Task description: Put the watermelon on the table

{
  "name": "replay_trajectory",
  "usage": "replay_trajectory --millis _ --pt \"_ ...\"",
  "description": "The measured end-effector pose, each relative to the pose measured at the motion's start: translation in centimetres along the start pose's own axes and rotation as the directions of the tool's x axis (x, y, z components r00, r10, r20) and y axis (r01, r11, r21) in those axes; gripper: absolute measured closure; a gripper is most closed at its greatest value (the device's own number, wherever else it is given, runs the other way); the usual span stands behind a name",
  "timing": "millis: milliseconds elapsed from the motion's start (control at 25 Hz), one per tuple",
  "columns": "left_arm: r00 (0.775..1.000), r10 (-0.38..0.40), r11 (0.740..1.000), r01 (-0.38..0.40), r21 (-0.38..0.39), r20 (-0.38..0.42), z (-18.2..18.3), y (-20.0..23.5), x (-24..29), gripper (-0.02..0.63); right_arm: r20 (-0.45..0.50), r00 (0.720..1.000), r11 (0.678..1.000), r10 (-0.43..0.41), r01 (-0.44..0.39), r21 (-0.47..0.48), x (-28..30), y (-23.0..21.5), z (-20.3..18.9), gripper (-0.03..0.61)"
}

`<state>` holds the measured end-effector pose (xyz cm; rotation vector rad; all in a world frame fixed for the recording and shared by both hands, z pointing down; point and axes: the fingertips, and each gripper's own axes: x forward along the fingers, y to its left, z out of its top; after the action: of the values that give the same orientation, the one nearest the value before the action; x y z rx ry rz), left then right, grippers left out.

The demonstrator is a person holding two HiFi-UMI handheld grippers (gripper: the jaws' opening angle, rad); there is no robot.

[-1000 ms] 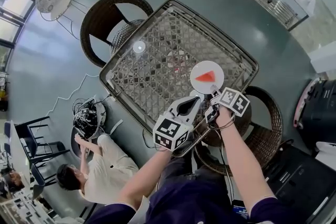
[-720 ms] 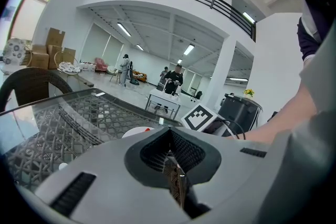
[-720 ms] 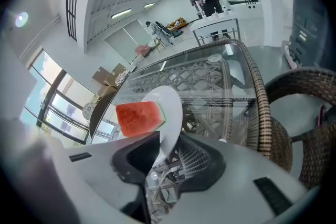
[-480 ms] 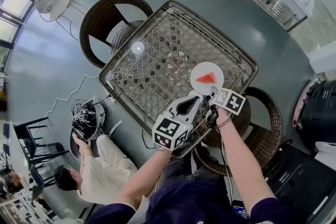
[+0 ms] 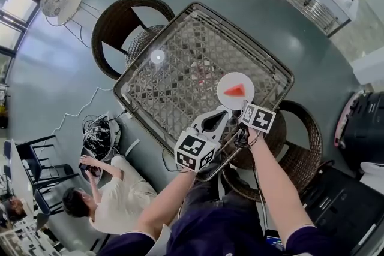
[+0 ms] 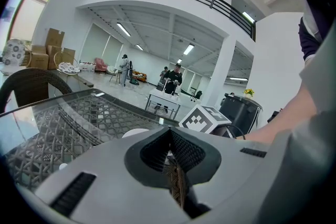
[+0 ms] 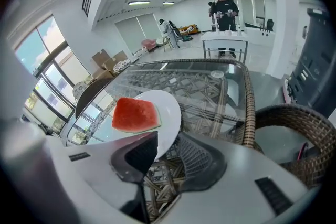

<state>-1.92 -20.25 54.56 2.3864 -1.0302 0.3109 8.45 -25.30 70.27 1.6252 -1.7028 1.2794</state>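
Observation:
A red watermelon wedge (image 5: 234,90) lies on a white plate (image 5: 243,81) that rests on the glass-topped wicker table (image 5: 156,105), near its right front edge. My right gripper (image 5: 242,110) is just in front of the plate. In the right gripper view the watermelon (image 7: 135,114) sits on the plate (image 7: 169,113), whose near rim reaches between the jaws. The right gripper (image 7: 170,139) is open, its jaws have just been opening, and the pads do not press on the rim. My left gripper (image 5: 219,114) hovers beside it over the table edge. In its own view the left gripper (image 6: 169,131) is shut on nothing.
A small white round object (image 5: 158,56) lies on the glass at the far left. Wicker chairs stand at the far side (image 5: 120,24) and the near right (image 5: 300,147). A person (image 5: 114,201) sits on the floor at the lower left, by tangled cables (image 5: 99,135). A black bin (image 5: 363,129) is at the right.
The right gripper has rolled and its jaws have spread apart off the plate's rim. Plate and watermelon stay on the table. The left gripper has not moved.

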Motion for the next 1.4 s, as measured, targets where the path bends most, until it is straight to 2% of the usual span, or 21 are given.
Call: replay_trajectory --millis 200,400,520,560,640,960,1400 --pt "1.0 -0.004 1.0 0.004 0.006 0.005 0.1 -0.4 0.2 0.609 0.084 0.996 0.998 -0.02 0.025 -0.056 -1.4 -0.9 1.8 0.466" --pt "1.0 -0.015 1.0 0.014 0.026 0.023 1.4 -1.1 0.5 0.609 0.225 0.972 0.986 0.063 -0.026 -0.163 -4.6 0.3 5.5 0.468" --pt "0.999 -0.018 0.999 0.016 0.045 0.042 2.6 -1.7 0.6 0.609 0.315 0.938 0.961 0.142 -0.055 -0.271 -7.7 1.8 7.9 0.486" --pt "0.999 -0.018 0.999 0.016 0.051 0.047 3.0 -1.8 0.6 0.609 0.34 0.926 0.951 0.164 -0.057 -0.303 -8.8 2.2 8.5 0.528" --pt "0.998 -0.018 0.998 0.014 0.063 0.057 3.6 -2.2 0.5 0.609 0.377 0.904 0.934 0.202 -0.062 -0.353 -10.8 3.0 9.4 0.572" --pt "0.995 -0.016 0.996 0.007 0.086 0.098 6.0 -3.6 -0.5 0.609 0.441 0.825 0.88 0.354 -0.135 -0.455 -17.4 5.6 10.5 0.574" --pt "0.989 -0.018 0.995 0.004 0.1 0.144 8.2 -6.0 -2.9 0.609 0.481 0.725 0.816 0.493 -0.192 -0.546 -24.3 8.4 9.5 0.575"
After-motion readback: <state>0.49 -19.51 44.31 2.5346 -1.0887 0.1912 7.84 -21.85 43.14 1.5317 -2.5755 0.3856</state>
